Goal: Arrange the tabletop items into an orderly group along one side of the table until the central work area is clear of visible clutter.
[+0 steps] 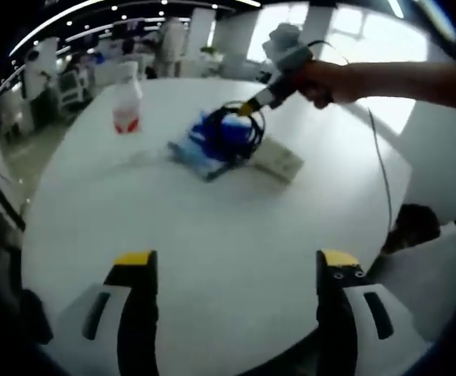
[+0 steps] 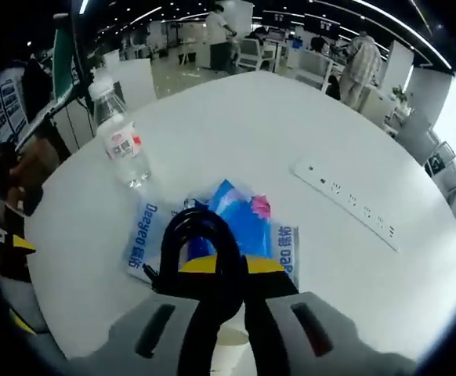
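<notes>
A coil of black cable [image 2: 203, 232] hangs over the blue wipe packets [image 2: 247, 223], and my right gripper [image 2: 232, 266] is shut on it. From the left gripper view, that same right gripper [image 1: 249, 106], held by a hand, reaches in from the upper right to the black cable [image 1: 242, 125] above the blue packets [image 1: 204, 153]. A water bottle [image 1: 126, 100] with a red label stands upright to their left. A white power strip [image 1: 279, 159] lies flat to their right. My left gripper [image 1: 236, 262] stands open over the bare near side of the table.
The table [image 1: 212, 235] is round and white. In the right gripper view the bottle [image 2: 122, 145] and power strip [image 2: 352, 204] flank the packets. The left gripper [image 2: 12, 258] shows at the table's left edge. Desks, chairs and people fill the room behind.
</notes>
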